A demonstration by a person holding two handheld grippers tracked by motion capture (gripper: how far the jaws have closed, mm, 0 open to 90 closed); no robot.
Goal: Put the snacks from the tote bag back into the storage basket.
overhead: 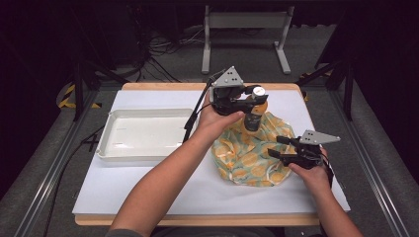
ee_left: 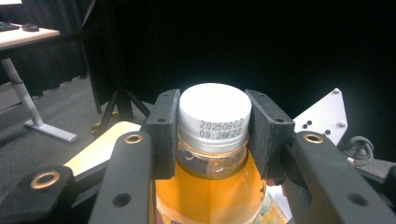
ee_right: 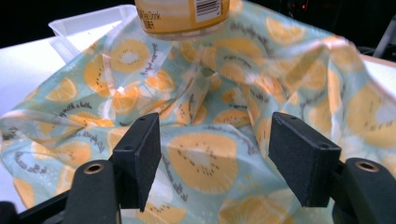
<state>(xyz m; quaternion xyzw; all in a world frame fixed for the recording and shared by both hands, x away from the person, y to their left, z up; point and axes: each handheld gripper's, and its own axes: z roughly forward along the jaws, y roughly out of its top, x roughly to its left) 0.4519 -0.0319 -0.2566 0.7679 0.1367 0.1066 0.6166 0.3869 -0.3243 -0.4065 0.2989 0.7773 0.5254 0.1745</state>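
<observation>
A bottle of orange drink (overhead: 254,114) with a white cap stands upright over the far part of a fruit-print cloth (overhead: 247,155). My left gripper (overhead: 256,101) is shut on its neck and cap. In the left gripper view the pads press both sides of the bottle (ee_left: 212,140) inside my left gripper (ee_left: 212,128). My right gripper (overhead: 276,147) is open at the cloth's near right edge. In the right gripper view its pads stand wide apart over the cloth (ee_right: 201,93), with my right gripper (ee_right: 215,156) holding nothing. The bottle's base (ee_right: 182,16) hangs just above the folds.
A white tray (overhead: 143,150) lies empty on the left of the white table cover (overhead: 148,182), and its corner (ee_right: 88,21) appears behind the cloth. Table legs and cables stand on the dark floor beyond the far edge.
</observation>
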